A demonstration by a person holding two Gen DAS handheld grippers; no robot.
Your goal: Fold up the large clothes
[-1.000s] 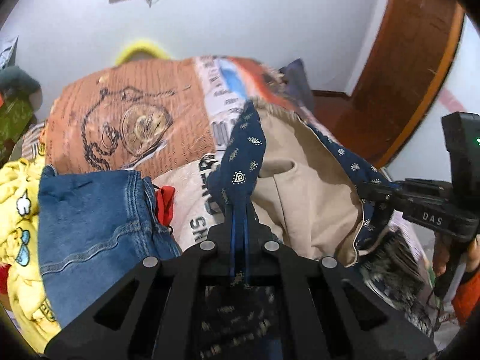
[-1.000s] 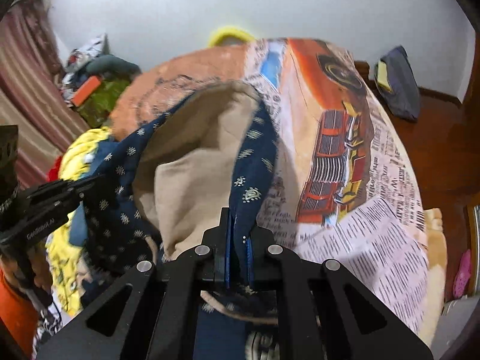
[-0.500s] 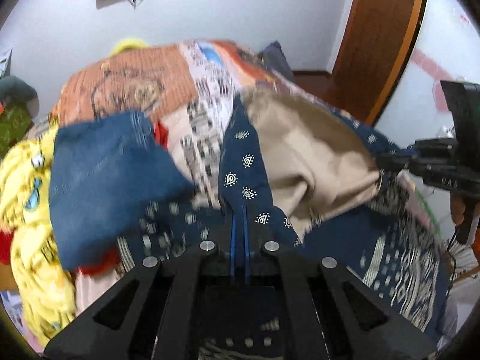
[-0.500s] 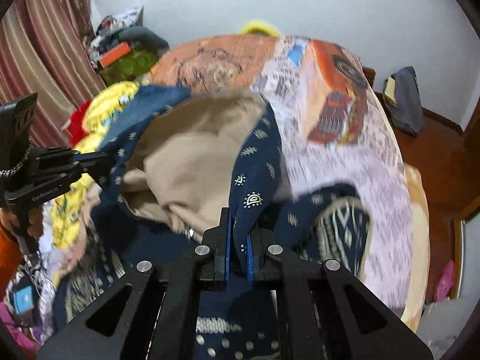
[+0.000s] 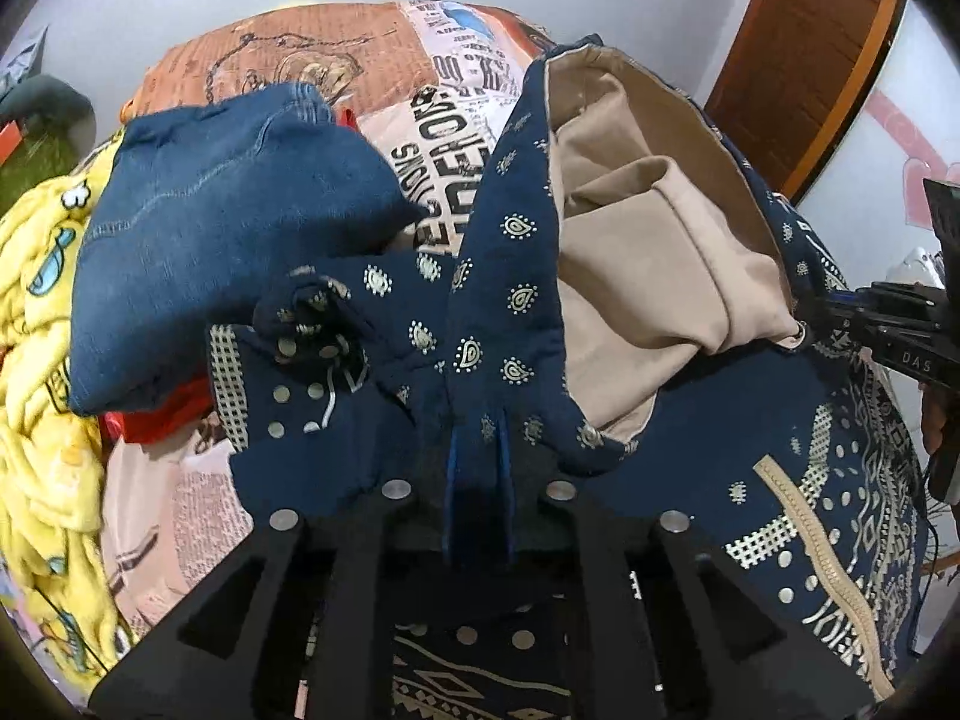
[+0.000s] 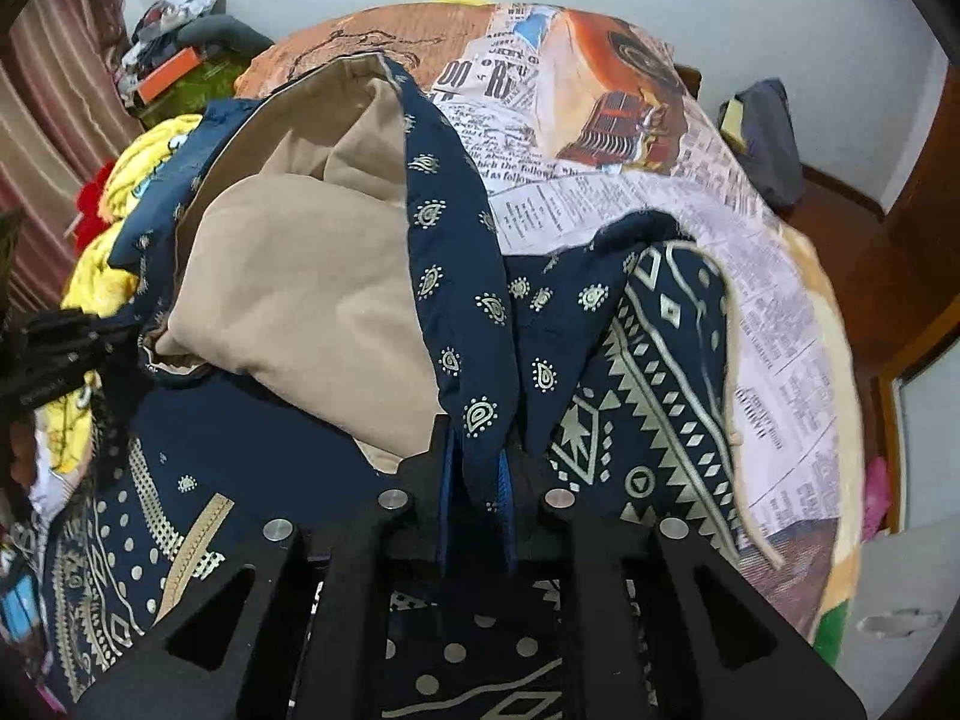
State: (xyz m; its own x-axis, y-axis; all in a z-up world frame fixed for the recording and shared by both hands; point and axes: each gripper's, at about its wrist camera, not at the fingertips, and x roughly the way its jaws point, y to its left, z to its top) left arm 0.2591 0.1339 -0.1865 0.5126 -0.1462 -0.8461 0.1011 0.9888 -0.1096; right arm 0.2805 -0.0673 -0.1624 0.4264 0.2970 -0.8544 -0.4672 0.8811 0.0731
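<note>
A large navy garment (image 5: 510, 276) with pale paisley and geometric print and a beige lining (image 5: 648, 252) hangs between both grippers over the bed. My left gripper (image 5: 477, 456) is shut on one edge of it. My right gripper (image 6: 477, 480) is shut on the opposite edge and also shows at the right of the left wrist view (image 5: 888, 330). The left gripper shows at the left edge of the right wrist view (image 6: 66, 342). The lower part of the garment (image 6: 660, 372) drapes onto the bed.
The bed has a newspaper-and-car print cover (image 6: 600, 138). Blue jeans (image 5: 222, 228), a yellow cartoon blanket (image 5: 42, 360) and a red item (image 5: 162, 414) lie at the left. A wooden door (image 5: 798, 54) stands at the right. A dark bag (image 6: 762, 132) lies on the floor.
Both grippers have lifted and pulled back with the garment. More of its navy patterned body now hangs and spreads below the beige lining.
</note>
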